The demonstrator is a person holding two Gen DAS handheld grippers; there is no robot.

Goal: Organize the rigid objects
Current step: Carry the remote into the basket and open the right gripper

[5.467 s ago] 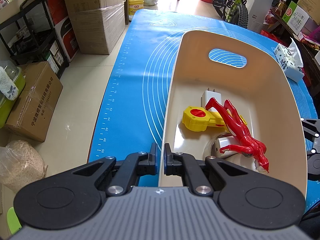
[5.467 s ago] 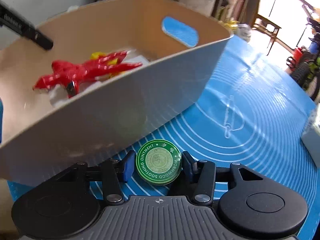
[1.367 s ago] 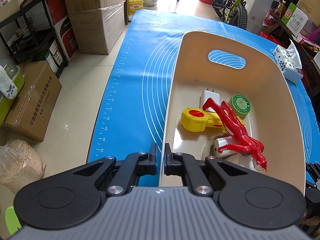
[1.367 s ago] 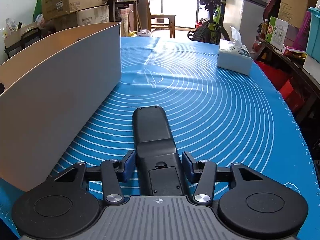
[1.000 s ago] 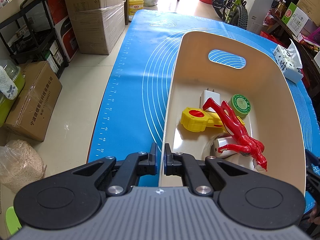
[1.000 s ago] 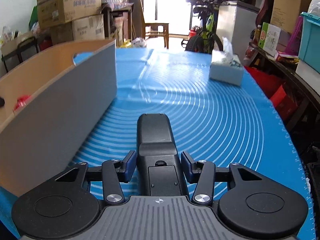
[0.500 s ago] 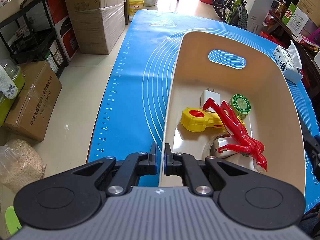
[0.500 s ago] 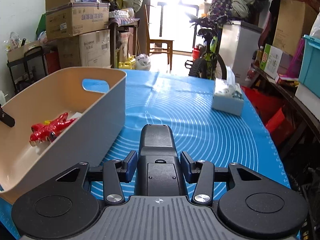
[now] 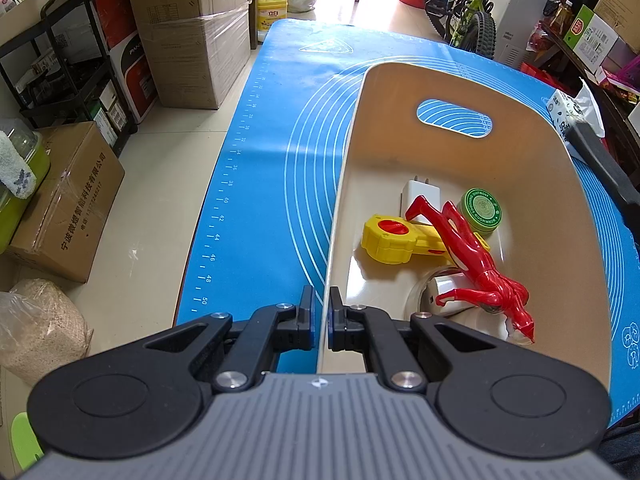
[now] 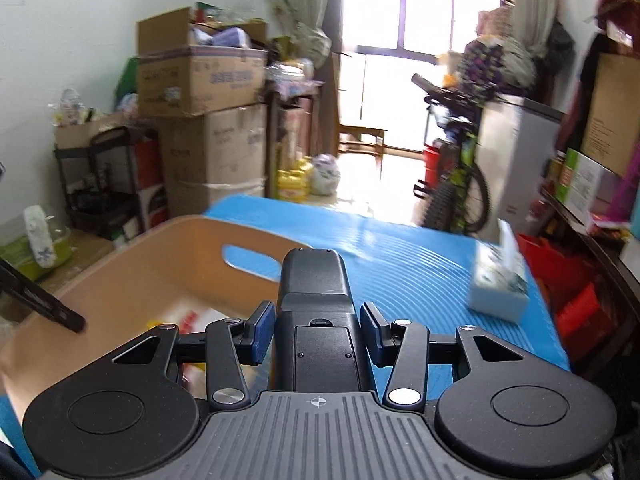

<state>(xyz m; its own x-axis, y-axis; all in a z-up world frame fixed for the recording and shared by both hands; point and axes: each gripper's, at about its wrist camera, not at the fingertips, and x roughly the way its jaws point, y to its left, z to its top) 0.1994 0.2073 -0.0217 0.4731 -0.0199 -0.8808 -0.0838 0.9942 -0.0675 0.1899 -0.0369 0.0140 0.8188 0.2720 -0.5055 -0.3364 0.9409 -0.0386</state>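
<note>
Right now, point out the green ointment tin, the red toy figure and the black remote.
green ointment tin (image 9: 480, 211), left wrist view, lid centre.
red toy figure (image 9: 472, 256), left wrist view, torso.
black remote (image 10: 314, 276), right wrist view, upper body.

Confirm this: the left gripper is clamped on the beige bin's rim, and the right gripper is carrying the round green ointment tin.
Not quite. The round green ointment tin already lies inside the beige bin, as the left wrist view shows. The right gripper carries a black remote control. The left gripper does clamp the rim.
</note>
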